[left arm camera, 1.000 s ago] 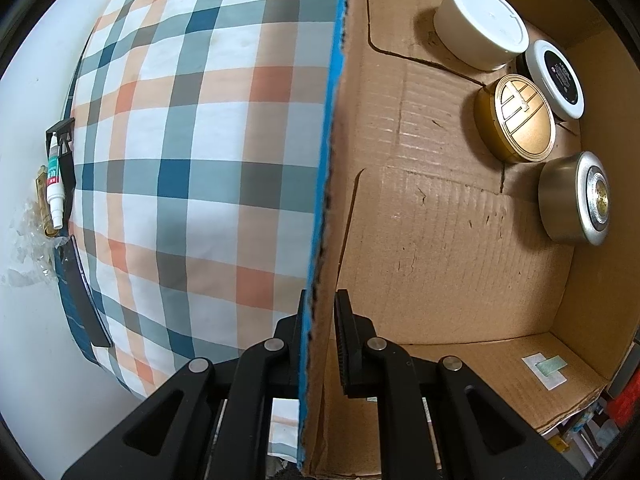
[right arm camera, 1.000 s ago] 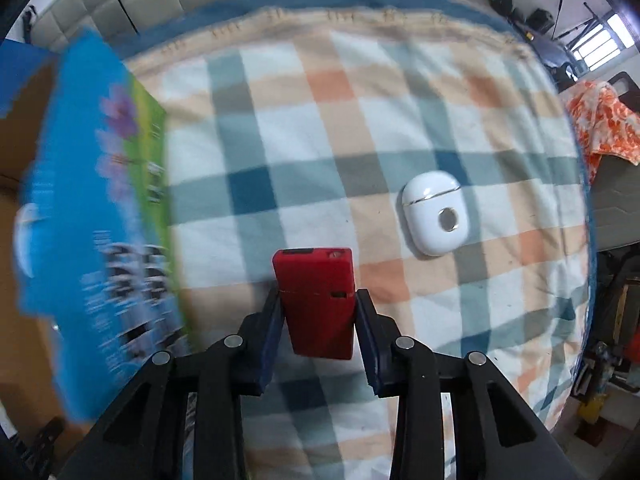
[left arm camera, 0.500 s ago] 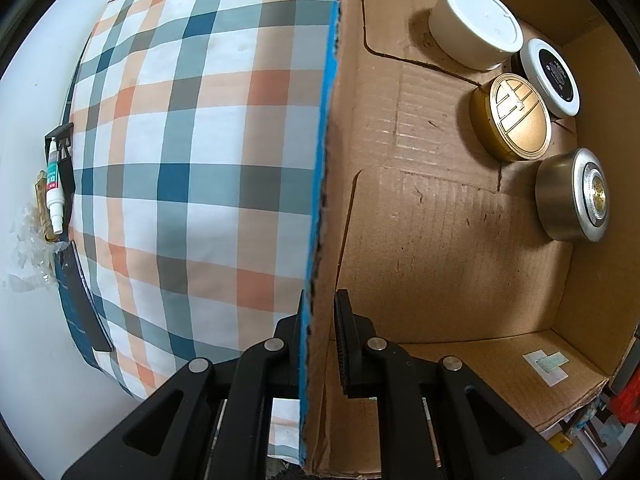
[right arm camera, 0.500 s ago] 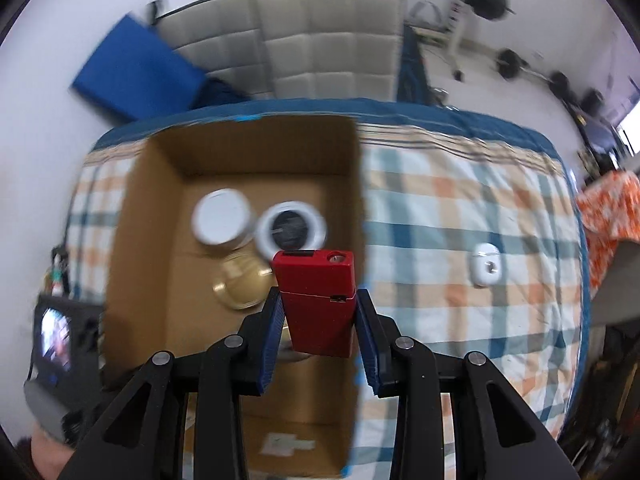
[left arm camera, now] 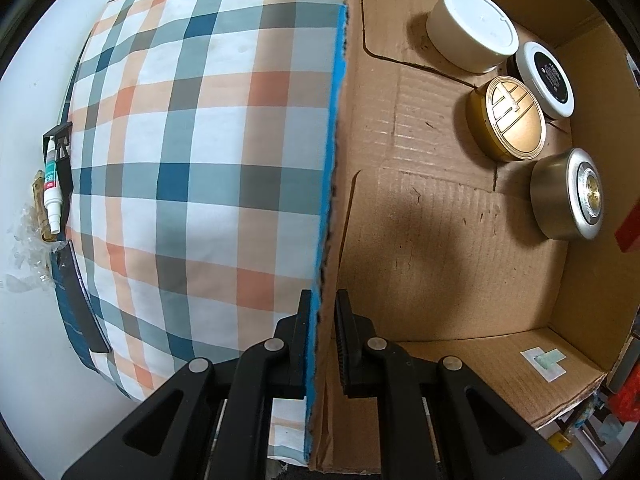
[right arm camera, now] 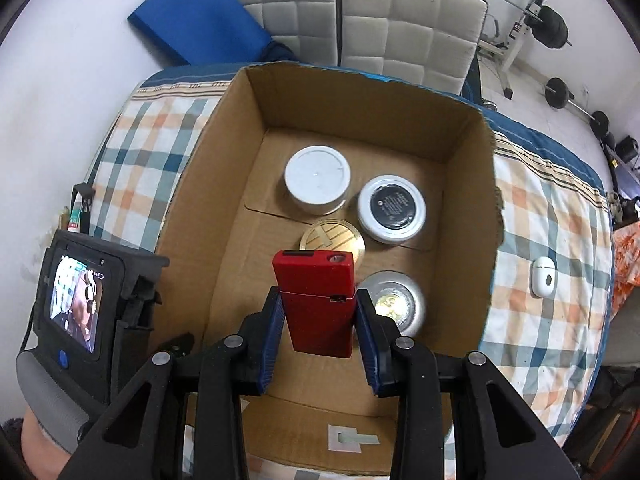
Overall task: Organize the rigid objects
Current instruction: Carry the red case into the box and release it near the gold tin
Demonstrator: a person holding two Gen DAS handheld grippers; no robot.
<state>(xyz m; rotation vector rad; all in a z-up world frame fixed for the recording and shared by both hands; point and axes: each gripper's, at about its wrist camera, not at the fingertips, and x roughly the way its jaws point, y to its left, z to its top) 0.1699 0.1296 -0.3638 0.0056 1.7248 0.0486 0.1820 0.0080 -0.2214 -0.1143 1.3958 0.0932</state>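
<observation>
My right gripper (right arm camera: 318,318) is shut on a red rectangular case (right arm camera: 316,300) and holds it above the open cardboard box (right arm camera: 464,136). In the box lie a white round tin (right arm camera: 317,178), a black-topped white tin (right arm camera: 396,208), a gold tin (right arm camera: 332,238) and a silver tin (right arm camera: 396,304). My left gripper (left arm camera: 322,340) is shut on the box's left wall (left arm camera: 332,160). The tins also show in the left wrist view: white tin (left arm camera: 472,28), gold tin (left arm camera: 508,118), silver tin (left arm camera: 568,194). The red case's corner (left arm camera: 628,228) shows at the right edge.
The box stands on a bed with a plaid cover (left arm camera: 192,152). A white earbud case (right arm camera: 543,276) lies on the cover right of the box. The left gripper's camera unit (right arm camera: 80,304) sits at the box's left. A small tube (left arm camera: 52,184) hangs at the bed's left edge.
My right gripper has swung from the plaid cover to over the box, carrying the red case. The red case's corner has come into the left wrist view. The left gripper still holds the wall.
</observation>
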